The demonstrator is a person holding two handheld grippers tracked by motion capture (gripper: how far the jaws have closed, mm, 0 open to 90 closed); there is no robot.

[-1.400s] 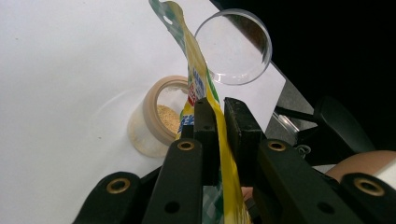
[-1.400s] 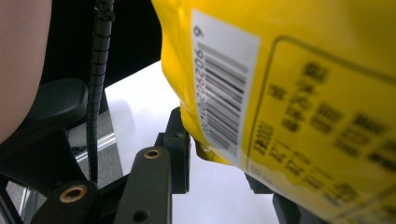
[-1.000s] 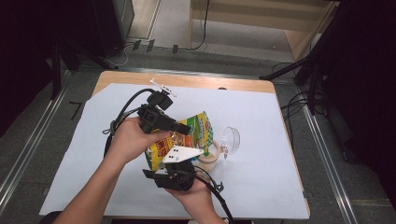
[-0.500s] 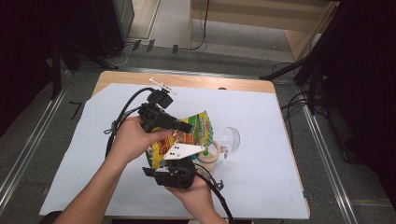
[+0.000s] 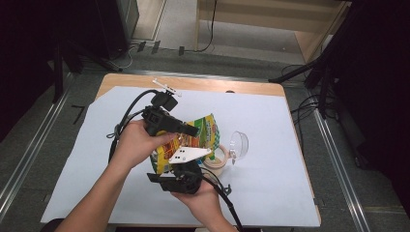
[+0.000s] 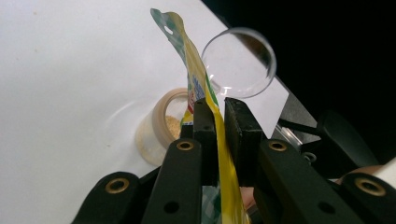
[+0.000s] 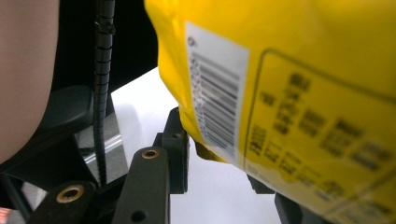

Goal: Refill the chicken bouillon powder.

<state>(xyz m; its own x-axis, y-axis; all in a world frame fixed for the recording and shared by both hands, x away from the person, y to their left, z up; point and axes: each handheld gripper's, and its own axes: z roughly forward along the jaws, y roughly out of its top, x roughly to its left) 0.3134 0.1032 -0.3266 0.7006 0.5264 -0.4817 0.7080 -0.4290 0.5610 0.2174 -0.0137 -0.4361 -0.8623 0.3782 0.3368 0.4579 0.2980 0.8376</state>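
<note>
- We have the left gripper (image 5: 191, 129) up over the middle of the table (image 5: 270, 203), its jaws pressed together on the thin upper edge of the bag (image 5: 193, 140).
- Through the left gripper view we see that edge run straight up between our two pads, yellow film pinched flat with no gap either side.
- Our right gripper (image 5: 186, 166) sits lower and nearer to us, at the bag's bottom end, its grey plate lying across the front of the bag.
- In the right gripper view the bag (image 7: 289, 79) bulges between the jaws: one finger (image 7: 176, 149) is against its barcode side and the other is hidden behind the yellow film, so we read the jaws as clamped on the bag's thick lower part.
- So the bag hangs off the table between both grippers, tilted, its top leaning to the right.
- Just right of the bag, a small tan cup (image 5: 217, 157) stands on the white sheet; from the left gripper view we see pale grains inside it (image 6: 163, 126).
- Beside the cup, on its far right, lies a clear lid (image 5: 239, 143) tipped on edge.
- In the left gripper view, the bag's top corner crosses in front of the lid (image 6: 243, 60), above the cup.
</note>
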